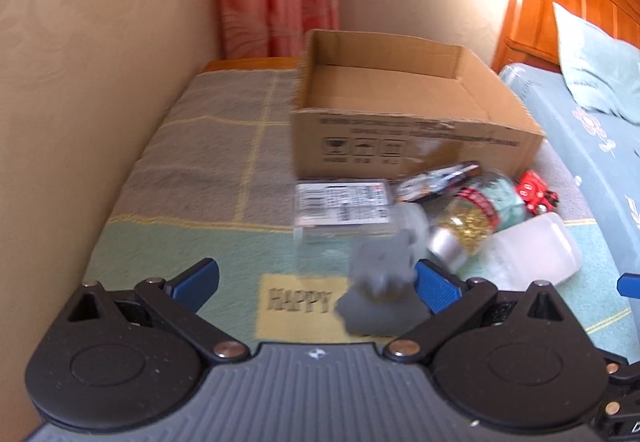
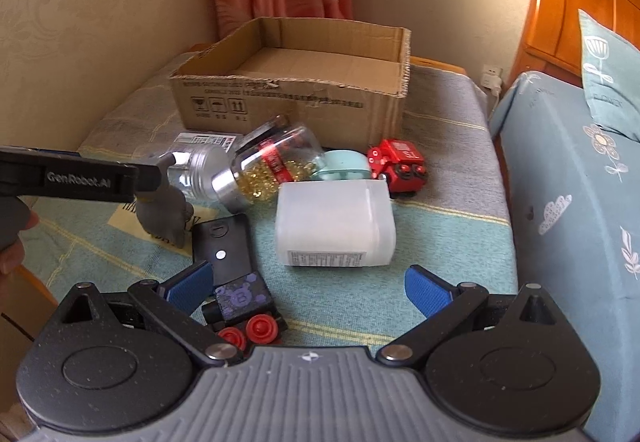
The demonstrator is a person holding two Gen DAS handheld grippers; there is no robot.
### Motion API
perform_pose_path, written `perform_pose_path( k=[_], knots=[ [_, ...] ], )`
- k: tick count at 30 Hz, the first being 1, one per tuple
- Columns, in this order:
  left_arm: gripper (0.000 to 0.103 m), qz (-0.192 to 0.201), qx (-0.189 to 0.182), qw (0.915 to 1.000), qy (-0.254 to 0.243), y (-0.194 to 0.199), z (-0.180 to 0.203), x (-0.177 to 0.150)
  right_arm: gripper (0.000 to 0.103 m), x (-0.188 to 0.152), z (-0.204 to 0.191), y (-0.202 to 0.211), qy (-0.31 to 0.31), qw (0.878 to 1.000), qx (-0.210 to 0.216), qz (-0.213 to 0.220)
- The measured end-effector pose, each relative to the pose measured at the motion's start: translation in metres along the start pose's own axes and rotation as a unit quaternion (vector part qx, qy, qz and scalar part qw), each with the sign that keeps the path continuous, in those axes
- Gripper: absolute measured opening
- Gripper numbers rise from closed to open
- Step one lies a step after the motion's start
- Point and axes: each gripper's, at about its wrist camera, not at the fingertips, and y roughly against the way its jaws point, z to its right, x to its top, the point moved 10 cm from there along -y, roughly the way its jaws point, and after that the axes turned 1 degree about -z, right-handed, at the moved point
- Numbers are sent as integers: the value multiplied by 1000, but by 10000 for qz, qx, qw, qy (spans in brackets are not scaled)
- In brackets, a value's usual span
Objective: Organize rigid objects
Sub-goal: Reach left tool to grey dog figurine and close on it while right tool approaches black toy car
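A low table covered by a grey and mint woven cloth (image 2: 440,146) stands in a room corner beside a bed. An open, empty brown cardboard box (image 2: 296,110) sits at the table's far edge, toward the wall.

In front of the box lies a cluster of hard objects: a clear glass jar of gold capsules with a silver lid (image 2: 272,166), tipped on its side; a frosted white plastic tub (image 2: 336,226), also on its side, nearer the middle; a small red toy robot (image 2: 396,166) toward the bed-side edge; a mint green case (image 2: 344,164) between jar and robot; and a flat clear packet with a printed label (image 1: 344,202). Near the front edge lie a black rectangular device (image 2: 224,242) and a dark toy block with red round wheels (image 2: 244,306).

The left gripper (image 1: 316,282) has its blue fingers (image 1: 434,284) spread wide. A small grey figurine (image 1: 380,282) sits against the right-hand finger, blurred; whether it is held or just touched cannot be told. The right gripper (image 2: 308,288) hovers wide open and empty over the front edge, its left finger beside the dark toy block.

The step in hand appears to be collecting the figurine for the box. To do it well, centre the figurine between both fingers before closing, lift clear of the jar, and release low inside the box.
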Motion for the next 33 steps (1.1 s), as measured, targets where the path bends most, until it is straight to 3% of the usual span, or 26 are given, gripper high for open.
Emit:
perform_pose_path(
  k=[9, 14, 21, 25, 29, 33],
  knots=[
    [102, -110, 291, 9990, 307, -1, -47, -18, 103, -7, -10, -10, 349, 9991, 245, -80],
    [102, -116, 249, 9991, 329, 1, -56, -25, 103, -15, -18, -17, 575, 9973, 422, -167],
    [102, 139, -484, 9987, -68, 16, -14, -12, 103, -23, -32, -27, 841, 9943, 592, -297],
    [102, 359, -712, 9957, -467, 11, 23, 9, 103, -26, -35, -31, 924, 9933, 600, -343],
    [102, 279, -628, 9955, -659, -16, 44, 17, 103, -25, -35, -33, 933, 9937, 545, -314],
    [102, 239, -381, 9975, -549, -24, 30, 9, 103, -23, -32, -34, 889, 9943, 508, -293]
  ],
)
